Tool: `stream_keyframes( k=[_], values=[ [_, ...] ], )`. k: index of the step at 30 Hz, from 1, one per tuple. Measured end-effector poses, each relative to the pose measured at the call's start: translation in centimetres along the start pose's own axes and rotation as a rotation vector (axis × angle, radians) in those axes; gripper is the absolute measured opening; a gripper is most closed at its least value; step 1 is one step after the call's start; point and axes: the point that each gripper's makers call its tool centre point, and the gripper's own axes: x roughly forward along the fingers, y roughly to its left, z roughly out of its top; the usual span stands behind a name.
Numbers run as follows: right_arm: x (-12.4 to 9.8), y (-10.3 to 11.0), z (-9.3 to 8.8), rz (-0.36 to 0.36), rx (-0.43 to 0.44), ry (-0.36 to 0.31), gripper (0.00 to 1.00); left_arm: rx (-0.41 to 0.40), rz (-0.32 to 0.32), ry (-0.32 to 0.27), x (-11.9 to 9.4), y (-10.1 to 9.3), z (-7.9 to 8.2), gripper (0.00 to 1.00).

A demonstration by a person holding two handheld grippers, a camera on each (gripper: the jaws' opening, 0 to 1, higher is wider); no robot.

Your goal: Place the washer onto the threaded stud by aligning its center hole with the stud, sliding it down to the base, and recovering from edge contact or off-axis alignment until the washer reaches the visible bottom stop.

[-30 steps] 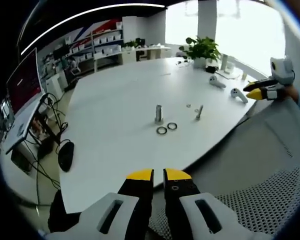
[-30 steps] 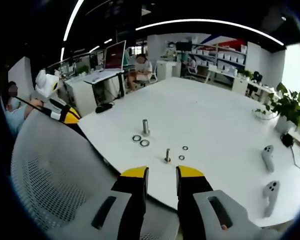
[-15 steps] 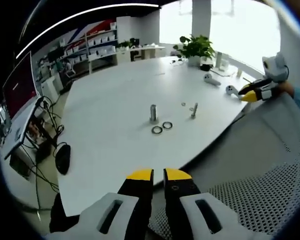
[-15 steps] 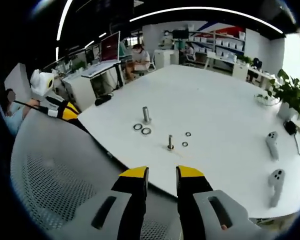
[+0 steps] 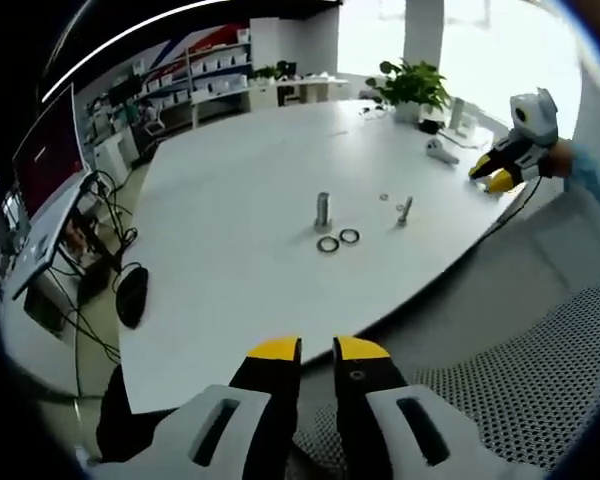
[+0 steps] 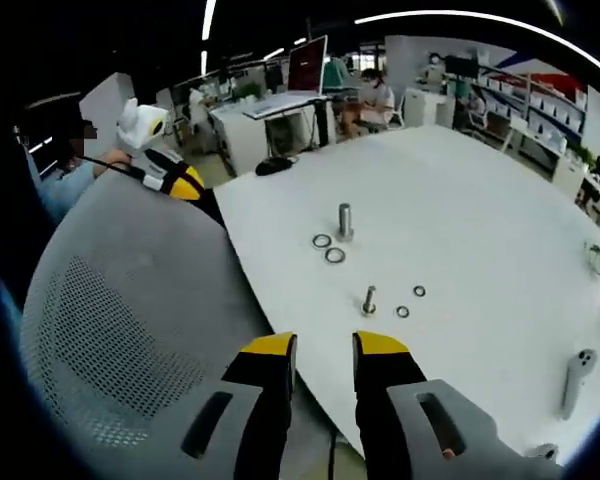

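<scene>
The washers (image 5: 338,240) lie beside the stud (image 5: 322,211), well ahead of the left gripper (image 5: 317,352). The left jaws stand slightly apart and empty. The right gripper (image 6: 323,348) is likewise parted and empty.

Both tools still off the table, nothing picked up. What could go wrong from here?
1. Two large rings lie nearly touching by the thick stud; closing on one may nudge or drag the other.
2. There is also a thin bolt with two small washers; pairing the wrong size is possible.
3. The mesh chair back stands between both tools and the table, so a reach may snag.
</scene>
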Motion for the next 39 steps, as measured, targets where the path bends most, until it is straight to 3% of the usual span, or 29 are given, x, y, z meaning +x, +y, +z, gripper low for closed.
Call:
stream_keyframes(
  k=[5, 10, 13, 19, 22, 31, 39],
  values=[
    [3.6, -3.1, -1.4, 0.041, -0.097, 0.084, 0.25, -0.119, 0.036, -0.007, -0.2, 0.8, 0.1, 0.13],
    [6.7, -5.7, -3.1, 0.045, -0.146, 0.171, 0.25, -0.126, 0.065, 0.000, -0.2, 1.2, -0.1, 0.13],
    [7.7, -6.3, -3.0, 0.054, -0.151, 0.166, 0.25, -0.123, 0.065, 0.033, -0.1, 1.1, -0.6, 0.13],
    [9.6, -7.4, -2.7, 0.053, -0.125, 0.174, 0.25, -0.106, 0.049, 0.023, -0.1, 0.9, -0.5, 0.13],
    [10.3, -8.7, -2.6, -0.010, -0.085, 0.176, 0.24, -0.101, 0.042, 0.020, -0.1, 0.8, -0.4, 0.14],
    [12.3, -9.0, -2.6, -0.013, -0.079, 0.214, 0.24, -0.094, 0.042, 0.019, -0.1, 0.8, -0.4, 0.18],
    [12.5, -8.8, -3.3, -0.012, -0.089, 0.247, 0.22, -0.108, 0.058, 0.018, -0.2, 1.1, -0.5, 0.19]
  ],
)
